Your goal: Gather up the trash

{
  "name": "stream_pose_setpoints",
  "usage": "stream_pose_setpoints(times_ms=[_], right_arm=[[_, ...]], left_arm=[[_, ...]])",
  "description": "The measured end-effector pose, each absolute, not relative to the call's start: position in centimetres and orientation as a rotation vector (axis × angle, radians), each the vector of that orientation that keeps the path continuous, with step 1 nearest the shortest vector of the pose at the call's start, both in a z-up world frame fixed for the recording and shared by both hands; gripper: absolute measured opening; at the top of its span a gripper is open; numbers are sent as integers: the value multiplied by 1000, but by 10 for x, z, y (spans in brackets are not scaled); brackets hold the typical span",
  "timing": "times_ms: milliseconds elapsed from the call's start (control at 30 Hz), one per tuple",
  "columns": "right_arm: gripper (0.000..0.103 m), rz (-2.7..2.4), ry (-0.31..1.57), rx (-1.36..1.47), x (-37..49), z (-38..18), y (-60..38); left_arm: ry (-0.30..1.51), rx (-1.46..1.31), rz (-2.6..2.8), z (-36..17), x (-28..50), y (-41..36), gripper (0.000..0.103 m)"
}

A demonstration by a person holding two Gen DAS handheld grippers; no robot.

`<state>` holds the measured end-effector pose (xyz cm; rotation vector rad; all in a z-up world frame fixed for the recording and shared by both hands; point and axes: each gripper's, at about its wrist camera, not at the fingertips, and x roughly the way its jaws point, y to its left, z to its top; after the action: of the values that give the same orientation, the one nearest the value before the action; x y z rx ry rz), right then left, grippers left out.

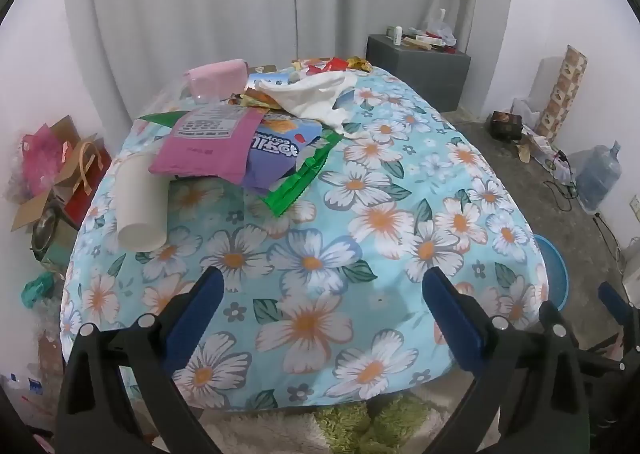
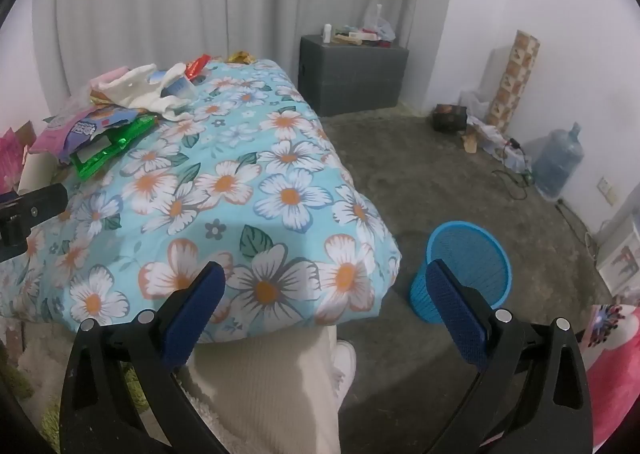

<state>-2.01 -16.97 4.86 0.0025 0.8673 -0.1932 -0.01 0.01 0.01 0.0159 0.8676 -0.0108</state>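
The floral table [image 1: 360, 213] carries trash [image 1: 224, 141] at its far left; the bin [image 2: 468, 254] stands on the floor, right. We hold both grippers [image 1: 320, 318] [image 2: 324, 314] wide, empty. Stacked wrappers may slide off if nudged.

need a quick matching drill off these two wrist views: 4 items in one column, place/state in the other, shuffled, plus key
Items
1. white paper cup
2. blue mesh bin
3. pink pouch
4. water jug

Place or state
A. standing on the floor by the far wall
B. lying on its side on the floral cloth, at the near end of the trash pile
C. on the floor beside the table, open end up
D. on top of the purple snack bag

Pairs: 1-B, 2-C, 3-D, 4-A
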Motion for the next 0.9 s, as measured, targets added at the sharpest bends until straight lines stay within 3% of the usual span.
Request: stream_pose_setpoints(times_ms=[900], right_arm=[[96,-190,861,7,-19,54,-166]], left_arm=[[871,19,-10,0,0,0,97]])
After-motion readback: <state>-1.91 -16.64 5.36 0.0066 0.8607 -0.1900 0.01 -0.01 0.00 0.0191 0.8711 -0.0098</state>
